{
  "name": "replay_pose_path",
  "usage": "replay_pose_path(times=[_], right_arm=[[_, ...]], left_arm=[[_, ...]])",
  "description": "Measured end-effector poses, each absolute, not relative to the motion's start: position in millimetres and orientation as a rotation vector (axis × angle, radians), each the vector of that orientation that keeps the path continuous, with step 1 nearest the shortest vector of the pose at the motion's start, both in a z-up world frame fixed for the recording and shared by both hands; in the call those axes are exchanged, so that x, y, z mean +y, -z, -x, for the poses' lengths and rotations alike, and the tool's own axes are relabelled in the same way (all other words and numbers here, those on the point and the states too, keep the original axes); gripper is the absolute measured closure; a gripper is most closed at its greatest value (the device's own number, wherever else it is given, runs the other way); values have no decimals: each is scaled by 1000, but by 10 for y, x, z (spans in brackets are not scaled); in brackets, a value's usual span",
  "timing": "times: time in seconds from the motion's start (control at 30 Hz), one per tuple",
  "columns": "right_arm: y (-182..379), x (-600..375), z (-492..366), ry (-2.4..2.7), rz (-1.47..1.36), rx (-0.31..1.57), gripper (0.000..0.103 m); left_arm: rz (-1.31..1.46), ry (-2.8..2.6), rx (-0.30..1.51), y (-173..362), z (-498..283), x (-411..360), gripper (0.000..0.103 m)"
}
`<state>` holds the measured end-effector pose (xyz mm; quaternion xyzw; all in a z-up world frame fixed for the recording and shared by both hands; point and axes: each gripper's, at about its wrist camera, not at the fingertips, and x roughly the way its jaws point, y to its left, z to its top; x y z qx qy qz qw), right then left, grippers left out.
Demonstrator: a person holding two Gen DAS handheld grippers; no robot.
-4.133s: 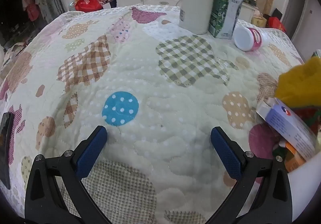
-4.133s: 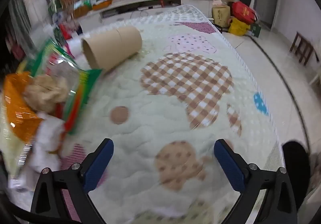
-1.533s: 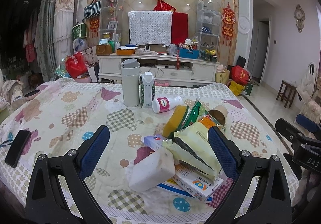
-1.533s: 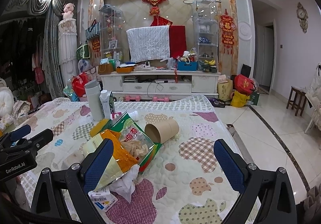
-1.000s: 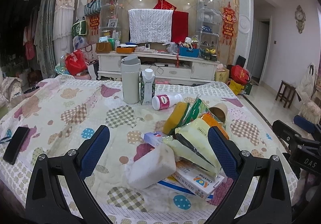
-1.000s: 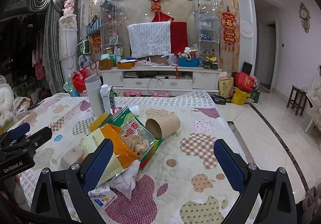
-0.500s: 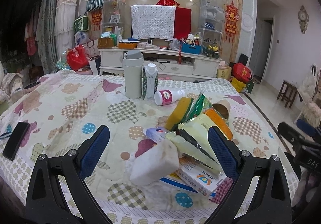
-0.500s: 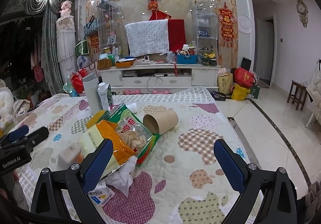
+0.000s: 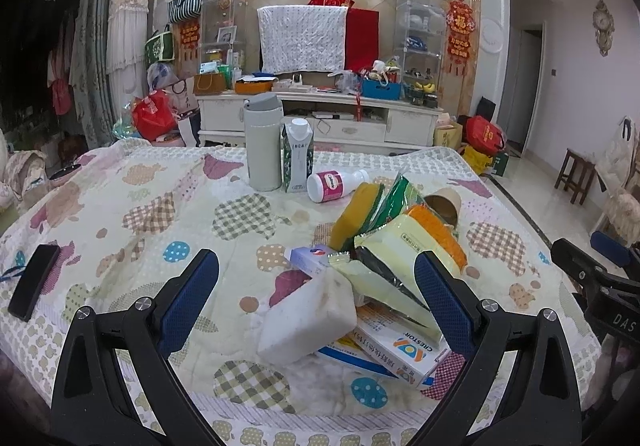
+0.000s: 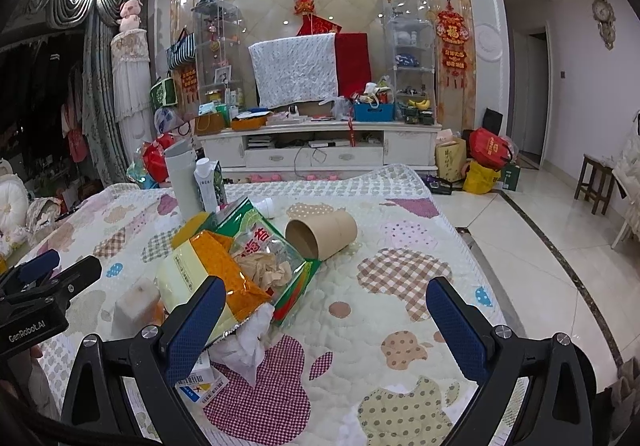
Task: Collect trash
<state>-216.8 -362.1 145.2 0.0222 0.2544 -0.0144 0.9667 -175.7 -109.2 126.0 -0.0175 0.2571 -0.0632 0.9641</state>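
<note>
A pile of trash lies on the quilted table [image 9: 132, 206]: a white foam block [image 9: 308, 318], a Crestor box [image 9: 400, 344], yellow and orange snack bags [image 9: 404, 246], a green bag [image 10: 264, 242], crumpled tissue [image 10: 248, 342] and a cardboard tube [image 10: 324, 232]. A pink-labelled bottle [image 9: 334, 184] lies behind the pile. My left gripper [image 9: 316, 298] is open and empty, held above the near edge before the foam block. My right gripper [image 10: 324, 326] is open and empty, to the right of the pile.
A grey thermos [image 9: 263, 142] and a green milk carton [image 9: 298, 156] stand at the back of the table. A black phone [image 9: 34, 286] lies at the left edge. A white cabinet [image 9: 320, 118] and tiled floor [image 10: 540, 238] lie beyond.
Both grippers rose from close over the quilt to a high view of the whole table, then drifted slightly nearer the pile. Both stayed open.
</note>
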Motion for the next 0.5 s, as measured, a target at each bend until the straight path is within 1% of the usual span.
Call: replay_pose_path(times=[0.5], right_arm=[[-1328, -3522, 2130, -8, -20, 565, 3]], left_arm=[[32, 101, 548, -1161, 1695, -1049, 5]])
